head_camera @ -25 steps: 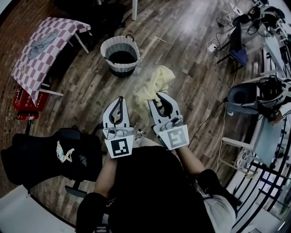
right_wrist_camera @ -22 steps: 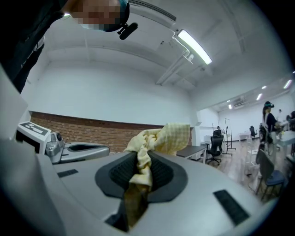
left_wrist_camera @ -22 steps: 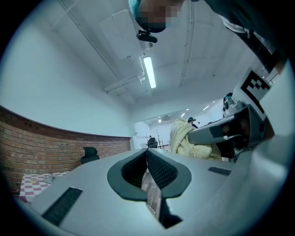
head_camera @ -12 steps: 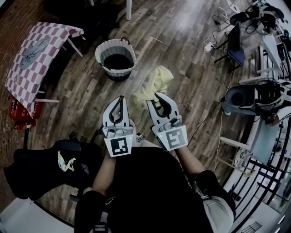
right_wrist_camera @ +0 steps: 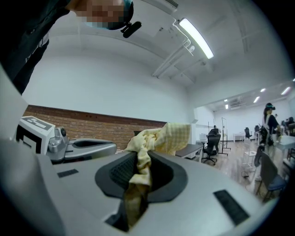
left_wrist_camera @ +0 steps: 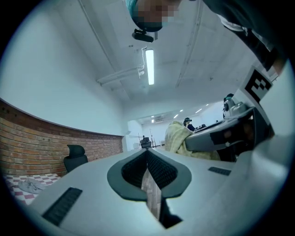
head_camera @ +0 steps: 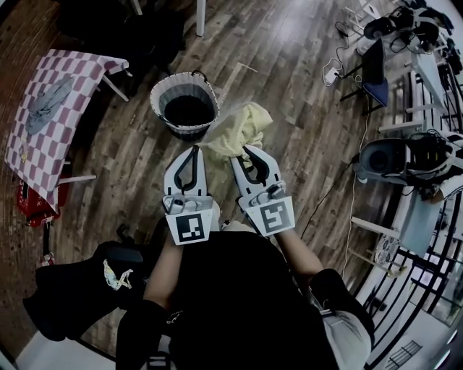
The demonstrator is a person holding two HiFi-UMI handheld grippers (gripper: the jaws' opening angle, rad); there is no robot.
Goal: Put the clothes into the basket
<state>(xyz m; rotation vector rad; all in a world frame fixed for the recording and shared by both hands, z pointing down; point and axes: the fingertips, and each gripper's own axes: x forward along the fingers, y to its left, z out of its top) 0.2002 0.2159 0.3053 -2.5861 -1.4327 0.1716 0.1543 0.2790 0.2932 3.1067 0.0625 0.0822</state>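
Observation:
The woven basket [head_camera: 184, 105] stands on the wood floor just ahead of both grippers, and its inside is dark. My right gripper [head_camera: 242, 152] [right_wrist_camera: 140, 156] is shut on a pale yellow cloth [head_camera: 235, 128] [right_wrist_camera: 159, 136], which bunches out past its tips and hangs close to the basket's right rim. My left gripper [head_camera: 194, 150] [left_wrist_camera: 147, 152] is beside it, level, shut with nothing between its jaws. In the left gripper view the yellow cloth [left_wrist_camera: 177, 138] shows at the right. A grey garment [head_camera: 47, 97] lies on the checkered table [head_camera: 65, 76].
The checkered table stands left of the basket. A black office chair [head_camera: 72, 293] is at the lower left. Desks, a blue chair [head_camera: 380, 69] and cables [head_camera: 334, 72] fill the right side. A white table leg [head_camera: 201, 16] stands beyond the basket.
Both grippers have moved forward together towards the basket. The yellow cloth, still held by the right gripper, now hangs next to the basket's rim.

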